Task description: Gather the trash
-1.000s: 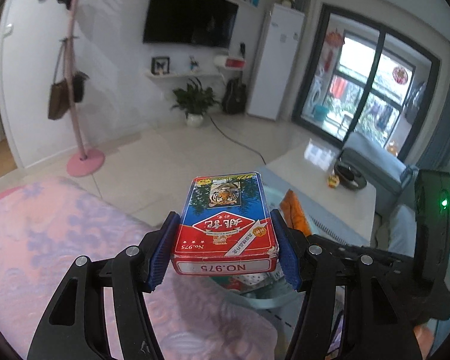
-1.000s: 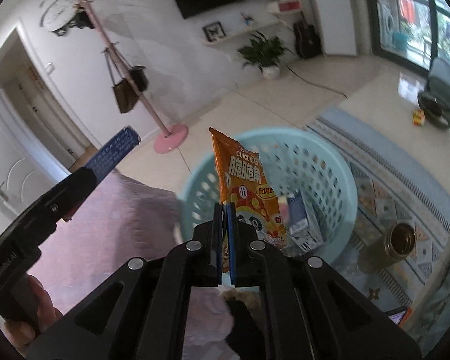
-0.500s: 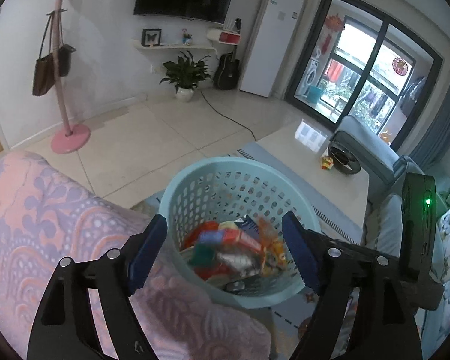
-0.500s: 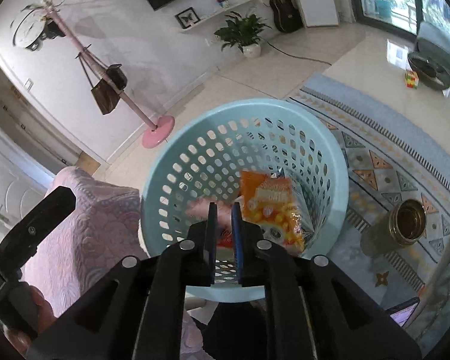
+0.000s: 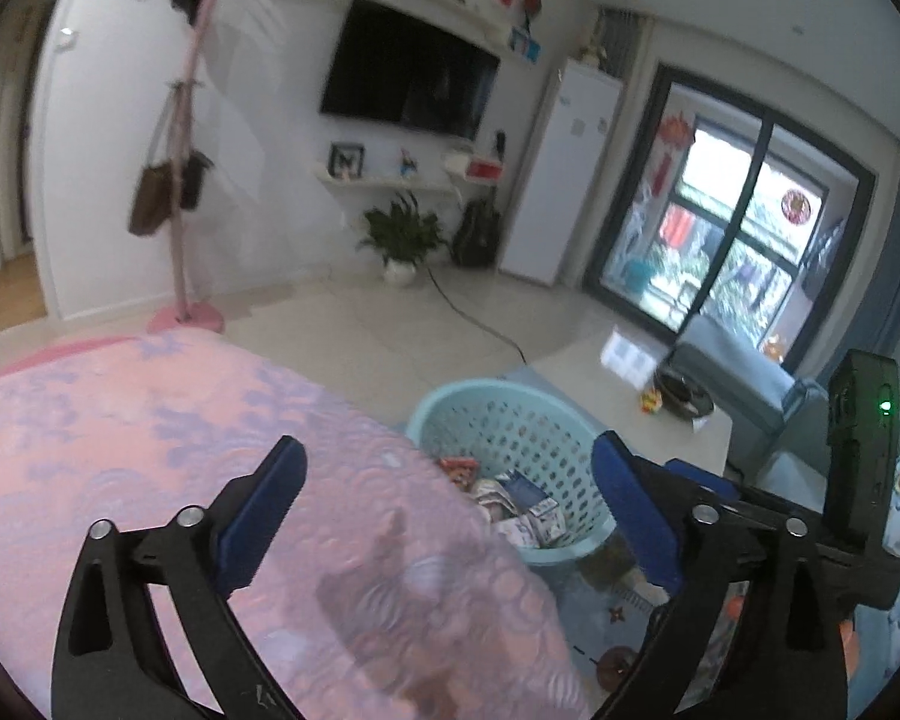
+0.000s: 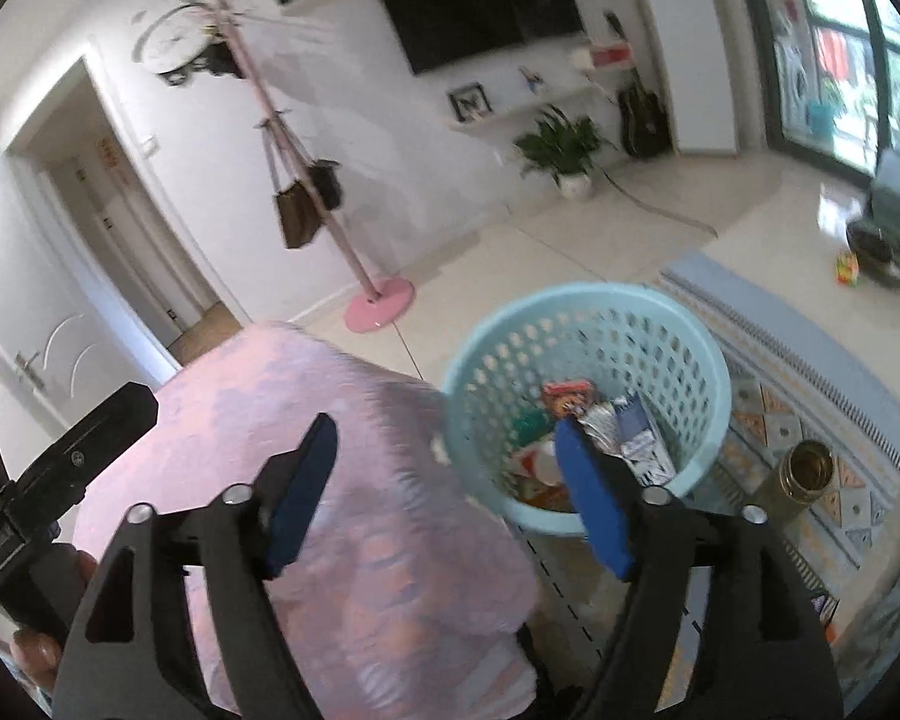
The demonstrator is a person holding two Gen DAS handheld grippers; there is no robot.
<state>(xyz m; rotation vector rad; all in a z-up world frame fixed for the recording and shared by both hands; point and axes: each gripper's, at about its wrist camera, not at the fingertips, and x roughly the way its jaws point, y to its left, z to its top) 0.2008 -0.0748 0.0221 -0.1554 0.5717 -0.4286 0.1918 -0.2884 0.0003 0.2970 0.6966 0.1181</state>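
The trash (image 6: 594,438) lies in a loose heap at the bottom of the pale blue basket (image 6: 690,324), which stands upright on the patterned rug (image 6: 810,408), mouth upward, just beside the pink quilted cover (image 6: 306,408). The wrappers and small cartons lie crossed over one another, so no single long axis shows; a red packet (image 6: 567,393) seems to lie flat near the far wall, though blur makes this uncertain. The left gripper (image 5: 447,501) is opening, its blue pads (image 5: 264,504) spread wide with nothing between them. The right gripper (image 6: 447,495) is also opening, empty, above the cover's edge. A brass-coloured tin (image 6: 801,474) stands on the rug near the basket.
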